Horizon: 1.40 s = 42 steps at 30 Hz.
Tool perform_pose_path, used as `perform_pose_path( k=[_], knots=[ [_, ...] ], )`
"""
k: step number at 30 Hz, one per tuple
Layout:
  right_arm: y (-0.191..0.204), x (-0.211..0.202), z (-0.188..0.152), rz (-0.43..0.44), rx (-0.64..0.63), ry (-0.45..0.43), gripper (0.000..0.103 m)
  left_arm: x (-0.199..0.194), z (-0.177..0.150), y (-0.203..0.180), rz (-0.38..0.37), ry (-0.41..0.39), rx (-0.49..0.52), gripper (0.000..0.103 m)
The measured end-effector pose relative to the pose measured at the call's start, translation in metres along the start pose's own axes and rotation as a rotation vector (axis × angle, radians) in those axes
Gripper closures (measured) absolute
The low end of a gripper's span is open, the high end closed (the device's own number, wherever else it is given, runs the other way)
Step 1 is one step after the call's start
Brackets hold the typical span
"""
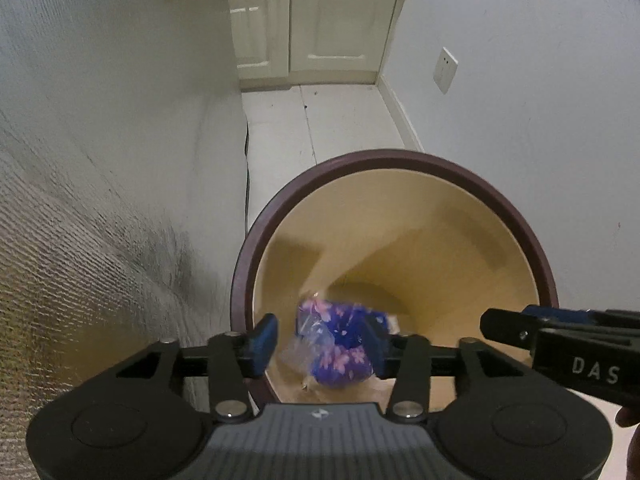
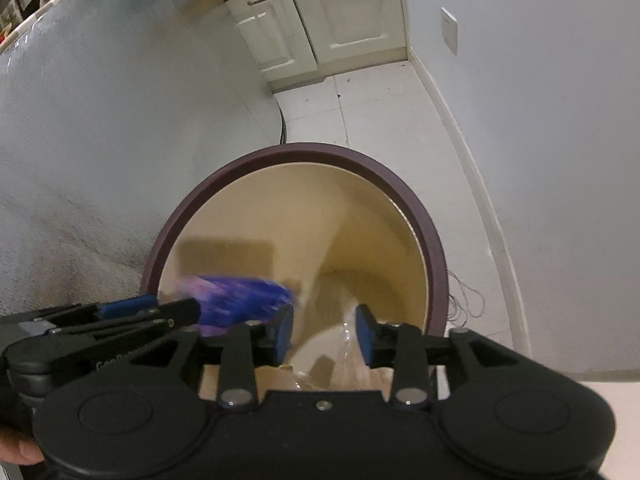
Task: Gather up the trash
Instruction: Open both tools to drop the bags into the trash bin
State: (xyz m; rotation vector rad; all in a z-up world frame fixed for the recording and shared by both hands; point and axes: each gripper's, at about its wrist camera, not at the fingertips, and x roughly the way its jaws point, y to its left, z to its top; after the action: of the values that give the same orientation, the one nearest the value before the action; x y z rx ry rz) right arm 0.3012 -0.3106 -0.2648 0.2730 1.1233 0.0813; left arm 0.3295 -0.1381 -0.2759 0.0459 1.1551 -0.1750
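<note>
Though blurred, blue pink-flowered wrapper (image 1: 336, 344)

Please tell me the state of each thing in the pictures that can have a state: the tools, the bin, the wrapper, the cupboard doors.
Left tool: open, over the bin, gripping nothing.
Right tool: open, over the bin, empty.
Blue flowered wrapper: loose, blurred, inside the bin mouth between the left tool's fingers.
Trash bin: upright, no lid on it, clear plastic at the bottom.
Cupboard doors: both shut.
</note>
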Motion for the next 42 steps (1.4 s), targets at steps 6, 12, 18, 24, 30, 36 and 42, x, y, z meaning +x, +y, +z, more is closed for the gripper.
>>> perform_pose_path(
  k=[6,12,18,24,30,36,42],
  knots=[
    [-0.005,-0.003,-0.002,-0.012,-0.024,0.007,0.059,0.001,-0.004,0.002,0.011,0.019,0.007,0.045],
    [-0.006,-0.003,-0.003,-0.022,-0.021,0.014,0.06,-0.005,-0.003,0.0,0.007,0.022,0.013,0.039],
    [-0.005,-0.005,-0.003,-0.025,-0.023,0.013,0.059,-0.009,-0.005,-0.002,0.008,0.023,0.016,0.034],
    [-0.003,-0.011,-0.004,-0.036,-0.037,0.003,0.056,-0.014,-0.004,0.0,0.014,0.019,0.011,0.027],
    [-0.001,-0.018,-0.008,-0.053,-0.05,-0.013,0.045,-0.023,-0.01,0.003,0.029,0.016,0.007,0.019],
    [-0.002,-0.026,-0.015,-0.08,-0.07,-0.025,0.036,-0.032,-0.017,0.007,0.044,0.012,0.006,0.013],
    [-0.004,-0.034,-0.024,-0.098,-0.065,-0.037,0.024,-0.042,-0.028,0.013,0.073,0.002,-0.013,0.003]
  ],
)
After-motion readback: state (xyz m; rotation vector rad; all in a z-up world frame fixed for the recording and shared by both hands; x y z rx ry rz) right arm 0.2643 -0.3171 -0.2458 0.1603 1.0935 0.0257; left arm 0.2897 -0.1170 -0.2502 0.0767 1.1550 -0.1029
